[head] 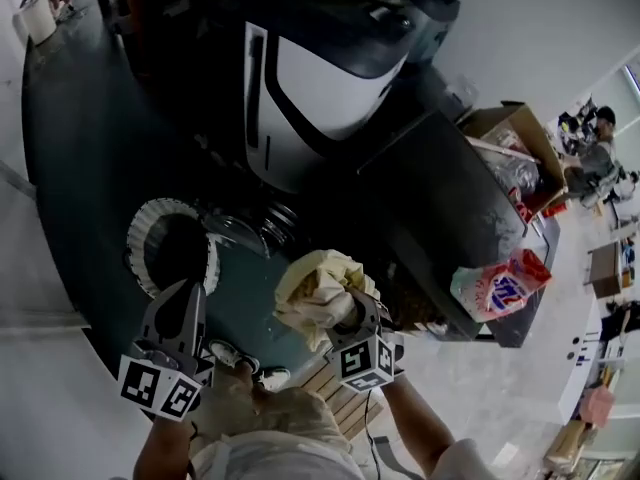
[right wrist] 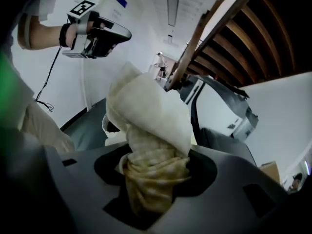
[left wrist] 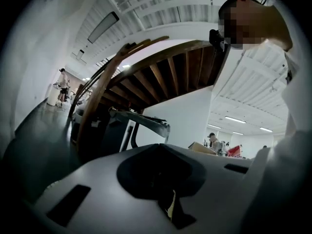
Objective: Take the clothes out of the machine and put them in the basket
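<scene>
Right hand-held gripper (head: 345, 313): clamped on bunched cream cloth (head: 318, 290), near me.
Left hand-held gripper (head: 187, 290): jaws together, empty.
Laundry basket (head: 140, 230): left of the cloth and farther off; I'd carry it leftward.

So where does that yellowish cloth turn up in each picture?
Head view: low centre, the cloth is bunched in the right gripper.
Left gripper view: the bundle is not in it.
Right gripper view: centre, the cloth rises from between the jaws, which clamp it.
Shared landmark: the washing machine, upper centre, centre-left, right of the cloth.
</scene>
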